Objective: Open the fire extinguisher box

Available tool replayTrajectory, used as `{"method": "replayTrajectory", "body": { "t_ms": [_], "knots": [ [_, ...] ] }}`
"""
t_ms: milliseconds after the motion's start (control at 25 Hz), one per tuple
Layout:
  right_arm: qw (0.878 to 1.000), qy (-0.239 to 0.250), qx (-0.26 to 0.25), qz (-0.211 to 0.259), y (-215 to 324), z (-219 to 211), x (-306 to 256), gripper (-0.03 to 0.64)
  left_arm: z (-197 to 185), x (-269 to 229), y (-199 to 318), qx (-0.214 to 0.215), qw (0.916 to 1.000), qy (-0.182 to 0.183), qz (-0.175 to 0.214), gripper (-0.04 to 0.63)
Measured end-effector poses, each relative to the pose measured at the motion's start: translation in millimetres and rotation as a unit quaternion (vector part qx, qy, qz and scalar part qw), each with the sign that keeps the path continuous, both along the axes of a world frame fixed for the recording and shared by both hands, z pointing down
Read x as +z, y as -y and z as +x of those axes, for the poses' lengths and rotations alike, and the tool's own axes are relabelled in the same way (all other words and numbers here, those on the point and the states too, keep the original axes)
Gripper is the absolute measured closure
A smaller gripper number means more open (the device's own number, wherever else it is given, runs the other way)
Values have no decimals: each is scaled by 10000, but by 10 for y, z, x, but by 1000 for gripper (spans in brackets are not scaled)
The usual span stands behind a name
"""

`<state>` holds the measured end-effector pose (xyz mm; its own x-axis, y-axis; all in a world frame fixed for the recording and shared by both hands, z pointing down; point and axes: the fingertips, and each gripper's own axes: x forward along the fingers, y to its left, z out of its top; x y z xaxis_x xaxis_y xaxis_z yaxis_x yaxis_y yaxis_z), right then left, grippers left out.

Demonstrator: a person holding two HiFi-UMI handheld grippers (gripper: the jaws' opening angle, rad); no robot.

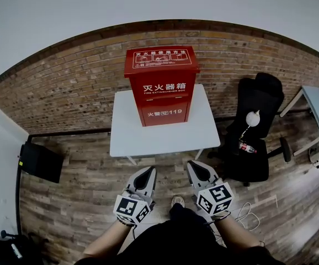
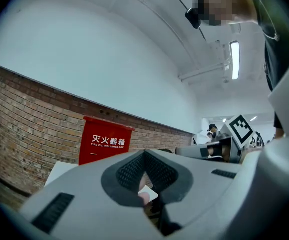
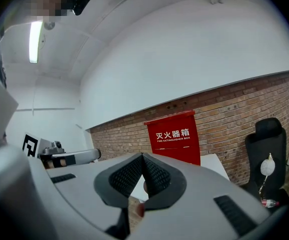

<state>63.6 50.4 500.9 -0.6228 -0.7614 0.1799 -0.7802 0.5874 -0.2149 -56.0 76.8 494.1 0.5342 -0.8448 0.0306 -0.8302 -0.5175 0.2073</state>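
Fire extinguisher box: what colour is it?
Red with white lettering; the fire extinguisher box shows best in the head view.

light: bright, even, ceiling tube (image 2: 234,60) | edges: fisheye-bent, dark corners | focus: mostly sharp

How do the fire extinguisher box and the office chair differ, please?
The fire extinguisher box is red, the office chair black. The box stands on the white table, the chair on the wooden floor. Both stand near the brick wall.

Red brick wall (image 1: 65,87) at 12 o'clock, wooden plank floor (image 1: 76,195), white square table (image 1: 203,127) centre, black office chair (image 1: 259,106) at 3.
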Motion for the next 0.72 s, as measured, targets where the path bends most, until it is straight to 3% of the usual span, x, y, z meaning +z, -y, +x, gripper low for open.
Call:
{"method": "replayTrajectory", "body": {
  "t_ms": [720],
  "knots": [
    [9983, 16, -588, 17, 1238, 158, -93, 598, 119, -109, 1102, -629, 9979, 144, 51, 546]
  ]
}}
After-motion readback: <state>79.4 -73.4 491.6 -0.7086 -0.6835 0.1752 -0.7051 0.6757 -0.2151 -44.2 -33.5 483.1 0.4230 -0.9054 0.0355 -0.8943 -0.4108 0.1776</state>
